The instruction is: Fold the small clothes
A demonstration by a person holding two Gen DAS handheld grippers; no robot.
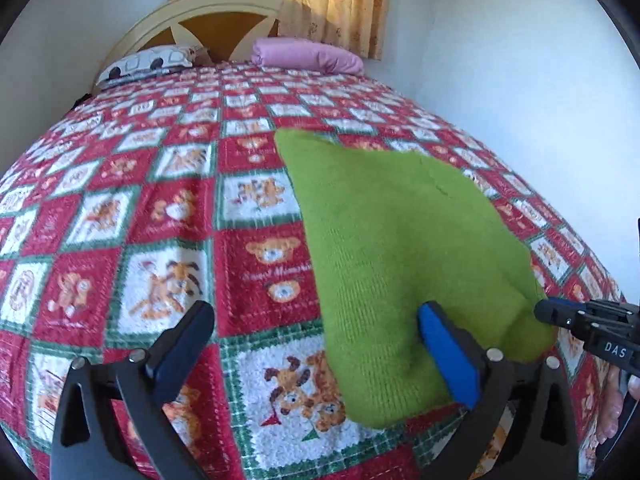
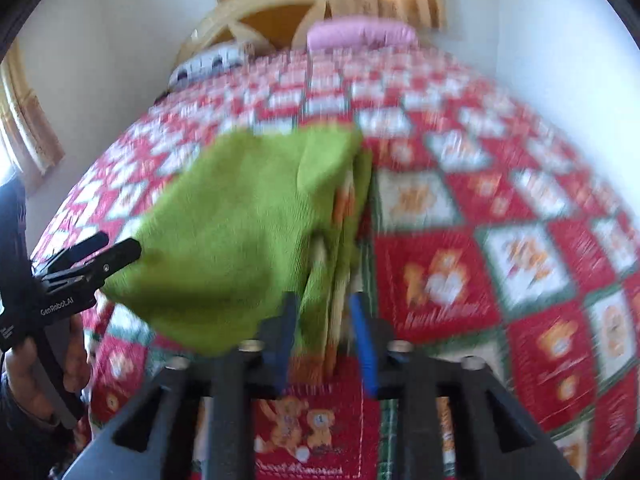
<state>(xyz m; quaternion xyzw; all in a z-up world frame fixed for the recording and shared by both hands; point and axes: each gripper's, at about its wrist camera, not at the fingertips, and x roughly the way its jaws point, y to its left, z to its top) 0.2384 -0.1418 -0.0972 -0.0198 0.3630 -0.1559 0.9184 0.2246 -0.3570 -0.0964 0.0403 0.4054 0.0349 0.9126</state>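
Left gripper (image 1: 316, 340): jaws spread wide, nothing clamped; its blue-padded finger (image 1: 448, 356) rests against the near edge of the green knit garment (image 1: 400, 248). Right gripper (image 2: 326, 332): jaws partly apart, the garment's layered edge between the pads; contact cannot be confirmed through blur. The garment lies folded on the red-and-white bear-print bedspread (image 1: 160, 208), towards its near right portion. Beyond: pink pillow (image 1: 308, 56), patterned pillow (image 1: 148, 62), headboard (image 1: 216, 12).

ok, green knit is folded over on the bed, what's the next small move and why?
Probably draw the right gripper back off the green knit: its jaws stand apart around the folded edge and do not visibly pinch it. The left gripper is open beside the cloth, free to smooth the fold on the quilt.
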